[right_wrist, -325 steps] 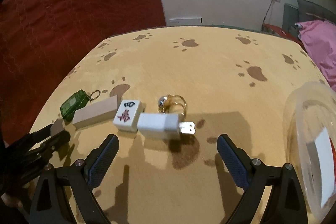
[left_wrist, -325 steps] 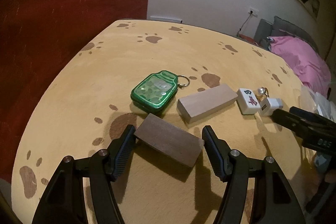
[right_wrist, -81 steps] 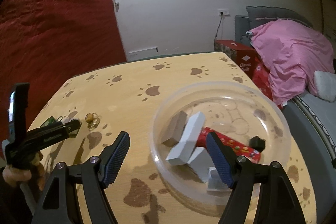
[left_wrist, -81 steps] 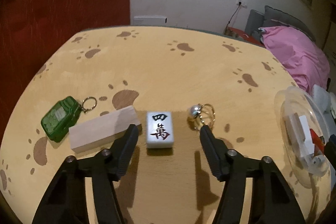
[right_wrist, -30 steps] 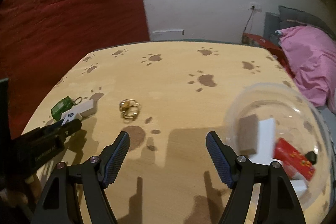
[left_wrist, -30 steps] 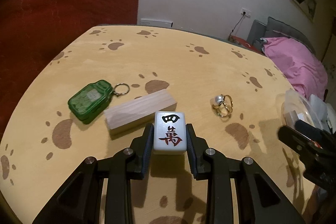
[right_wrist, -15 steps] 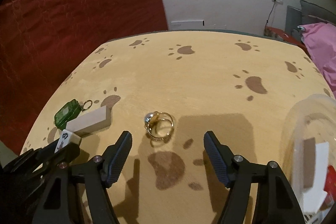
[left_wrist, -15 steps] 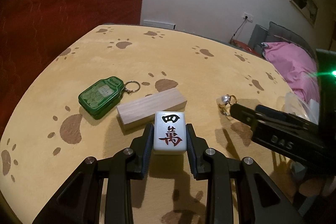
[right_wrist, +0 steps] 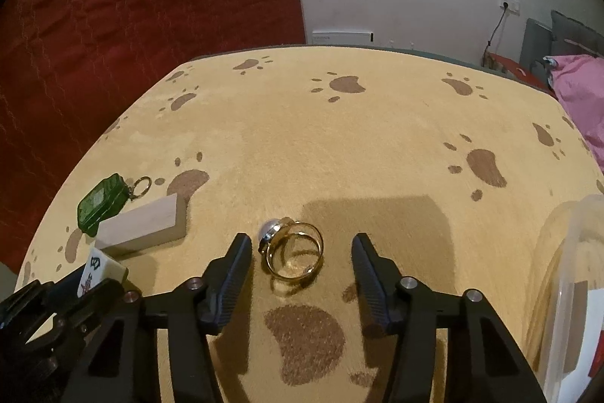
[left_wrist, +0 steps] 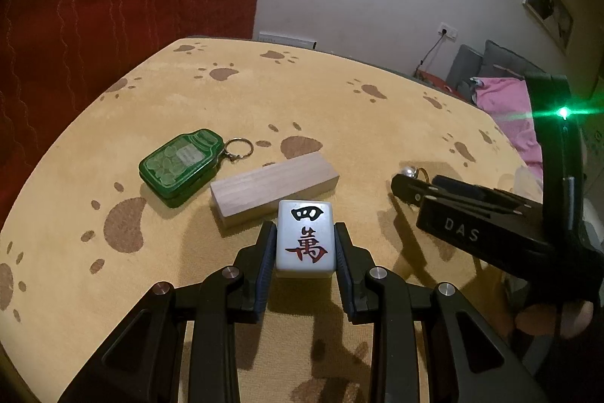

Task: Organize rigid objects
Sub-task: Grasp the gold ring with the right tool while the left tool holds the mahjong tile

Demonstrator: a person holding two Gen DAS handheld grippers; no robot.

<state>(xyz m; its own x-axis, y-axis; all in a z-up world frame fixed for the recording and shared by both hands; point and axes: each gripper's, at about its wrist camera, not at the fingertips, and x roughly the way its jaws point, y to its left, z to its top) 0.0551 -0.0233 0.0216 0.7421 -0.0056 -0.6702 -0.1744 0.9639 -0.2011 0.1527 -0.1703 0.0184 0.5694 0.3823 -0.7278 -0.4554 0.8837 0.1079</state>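
Note:
My left gripper (left_wrist: 305, 237) is shut on a white mahjong tile (left_wrist: 305, 238) with black and red characters, held just above the paw-print tablecloth (left_wrist: 339, 123). In the right wrist view the same tile (right_wrist: 99, 272) shows at the lower left between the left gripper's jaws. A gold ring with a pearl (right_wrist: 292, 252) lies between the jaws of my right gripper (right_wrist: 302, 253), which are closing; a gap remains on each side of the ring. From the left wrist view the right gripper (left_wrist: 411, 186) reaches in from the right beside the ring's pearl (left_wrist: 407, 171).
A pale wooden block (left_wrist: 273, 187) and a green bottle-shaped keychain (left_wrist: 181, 159) lie left of the tile. A clear plastic bowl (right_wrist: 566, 274) with sorted items sits at the table's right edge. A red cover (right_wrist: 132, 25) hangs behind, a pink blanket (right_wrist: 581, 89) at right.
My right gripper has moved left and down to straddle the ring, and its jaws have narrowed. The left gripper keeps the tile and has hardly moved.

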